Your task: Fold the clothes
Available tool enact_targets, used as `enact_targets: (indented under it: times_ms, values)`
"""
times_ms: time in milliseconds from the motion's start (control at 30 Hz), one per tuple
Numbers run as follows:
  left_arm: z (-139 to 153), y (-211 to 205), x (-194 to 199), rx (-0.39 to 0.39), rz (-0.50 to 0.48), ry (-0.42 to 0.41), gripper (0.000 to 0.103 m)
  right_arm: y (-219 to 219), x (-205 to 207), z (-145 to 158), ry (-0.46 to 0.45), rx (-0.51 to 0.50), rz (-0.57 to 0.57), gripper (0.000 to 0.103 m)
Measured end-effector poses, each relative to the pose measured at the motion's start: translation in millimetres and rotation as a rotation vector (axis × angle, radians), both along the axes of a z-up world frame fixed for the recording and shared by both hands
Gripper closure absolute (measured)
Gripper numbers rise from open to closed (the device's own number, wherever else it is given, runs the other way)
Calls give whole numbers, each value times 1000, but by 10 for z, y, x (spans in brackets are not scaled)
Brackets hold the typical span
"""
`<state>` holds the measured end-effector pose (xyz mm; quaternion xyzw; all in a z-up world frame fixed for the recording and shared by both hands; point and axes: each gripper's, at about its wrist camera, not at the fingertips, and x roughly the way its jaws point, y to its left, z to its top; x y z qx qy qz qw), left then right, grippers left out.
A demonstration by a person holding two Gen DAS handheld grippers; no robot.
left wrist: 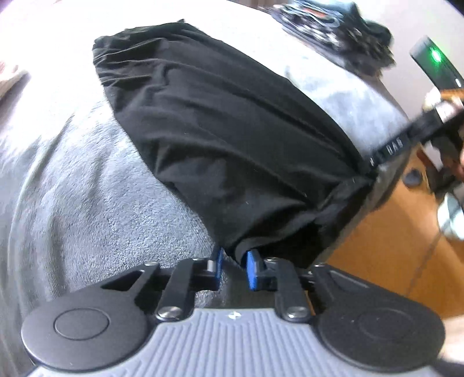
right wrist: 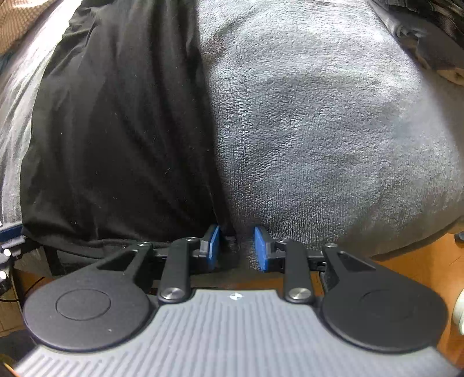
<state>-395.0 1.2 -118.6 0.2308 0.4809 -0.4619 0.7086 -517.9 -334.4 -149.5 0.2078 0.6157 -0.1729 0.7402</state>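
Note:
A black garment (left wrist: 220, 133) lies spread on a grey towel-covered surface (left wrist: 95, 185); its near edge hangs over the side. My left gripper (left wrist: 234, 255) holds the garment's near corner, which covers its blue fingertips; the jaws stand narrowly apart. My right gripper (left wrist: 377, 165) comes in from the right, and the garment's other near corner is drawn to a point at its tips. In the right wrist view the garment (right wrist: 121, 130) fills the left half. A small bunch of black cloth sits between the blue pads (right wrist: 214, 243) of the right gripper (right wrist: 236, 235). The left gripper (right wrist: 8, 240) shows at the left edge.
A blurred heap of dark items (left wrist: 333, 26) lies at the far right end of the surface. A black device with a green light (left wrist: 435, 58) is beside it. Wooden floor (left wrist: 391, 246) shows below the surface's edge, as does the same floor (right wrist: 420, 261) under the right gripper.

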Motion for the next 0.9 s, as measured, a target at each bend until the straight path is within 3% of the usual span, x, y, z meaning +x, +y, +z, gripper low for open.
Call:
enact_targets:
  times_ms: [33,333,667,767,900]
  values:
    - [4,6,10,-8,24,6,100,-2,6,-3,5,-1,9,77]
    - [90,231,-207,9,152,8,102,-23,154,-55,36,18,102,77]
    - [-5,288,-514,28,130,-54,103,-76,210,-82,55,36,173,77]
    - [-34,293,-656,30,37,-113,103,-124,375,-42,57,31,192,77]
    - [-63,312,-701,19,-8,-122,103,-124,366,-34,53,28,204,77]
